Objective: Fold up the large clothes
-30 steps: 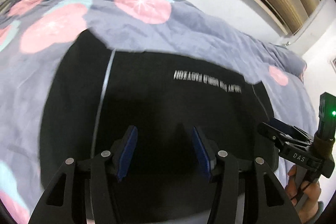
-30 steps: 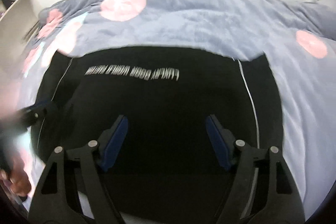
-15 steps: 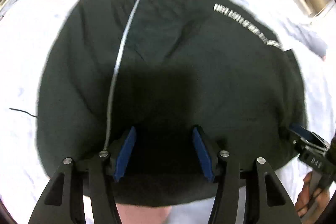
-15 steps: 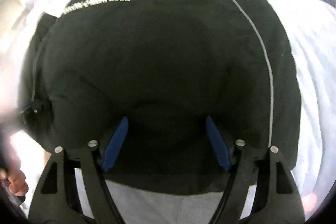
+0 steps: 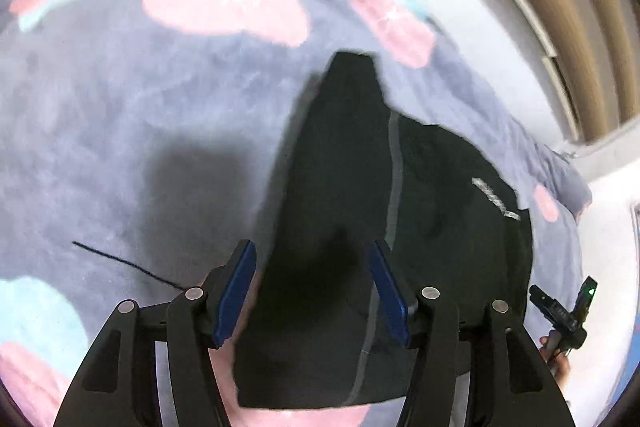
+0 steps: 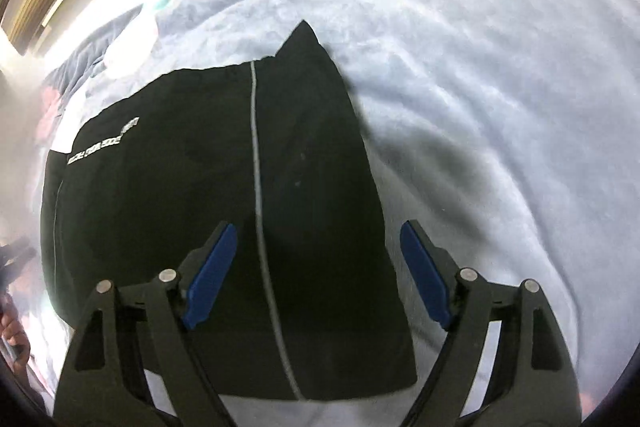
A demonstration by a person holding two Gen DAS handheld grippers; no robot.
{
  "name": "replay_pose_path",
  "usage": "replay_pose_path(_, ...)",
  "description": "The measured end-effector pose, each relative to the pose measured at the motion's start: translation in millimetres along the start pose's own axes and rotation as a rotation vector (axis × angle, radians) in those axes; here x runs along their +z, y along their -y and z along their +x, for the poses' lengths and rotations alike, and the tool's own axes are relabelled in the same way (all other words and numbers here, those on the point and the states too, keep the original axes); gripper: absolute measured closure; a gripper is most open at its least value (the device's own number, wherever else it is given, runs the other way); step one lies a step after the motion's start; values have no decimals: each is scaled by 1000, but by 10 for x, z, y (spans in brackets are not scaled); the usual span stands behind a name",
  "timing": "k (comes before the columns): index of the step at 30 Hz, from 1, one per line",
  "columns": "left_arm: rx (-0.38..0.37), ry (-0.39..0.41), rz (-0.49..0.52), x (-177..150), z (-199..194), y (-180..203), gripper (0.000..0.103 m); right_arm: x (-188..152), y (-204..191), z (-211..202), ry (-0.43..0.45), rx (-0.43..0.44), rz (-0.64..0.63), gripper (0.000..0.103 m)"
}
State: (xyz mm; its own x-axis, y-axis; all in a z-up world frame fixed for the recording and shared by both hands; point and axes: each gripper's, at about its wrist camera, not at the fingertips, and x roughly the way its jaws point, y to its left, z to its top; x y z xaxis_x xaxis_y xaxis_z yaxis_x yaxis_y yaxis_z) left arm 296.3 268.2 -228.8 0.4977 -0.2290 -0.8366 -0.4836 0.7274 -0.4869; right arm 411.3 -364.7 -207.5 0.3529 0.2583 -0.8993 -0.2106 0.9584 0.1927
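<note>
The black fabric garment with a thin grey stripe point(image 5: 400, 227) lies flat on the blue-grey fleece blanket with pink blotches point(image 5: 120, 131), squared off into a folded block, so I judge the main folds done and perhaps one more to come. My left gripper point(image 5: 312, 291) hovers over its left edge, my right gripper point(image 6: 320, 279) over its right; both have just been opening, released, gripping nothing.
</note>
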Motion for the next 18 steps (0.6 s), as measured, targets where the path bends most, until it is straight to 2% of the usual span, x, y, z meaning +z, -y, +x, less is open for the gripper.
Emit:
replay_pose_path(3,-48,-65,-20,82,260,-103,42,-2,82,165,-31,11,-10,18)
replay_pose_path(5,-93,-100,-24,67,417,-162,42,41,103,276,-47,12,-24,10)
replay_pose_path(6,-104,-125,-33,77,528,-203,40,1,74,246,-51,12,-29,2)
replay_pose_path(7,-111,-137,-39,68,570,-221,37,13,89,267,-57,21,-33,0)
replay_pose_path(9,-149,-148,-39,50,649,-274,27,46,134,344,-92,89,-33,0)
replay_pose_path(18,-245,-196,-51,54,797,-374,23,72,285,679,-249,384,35,0)
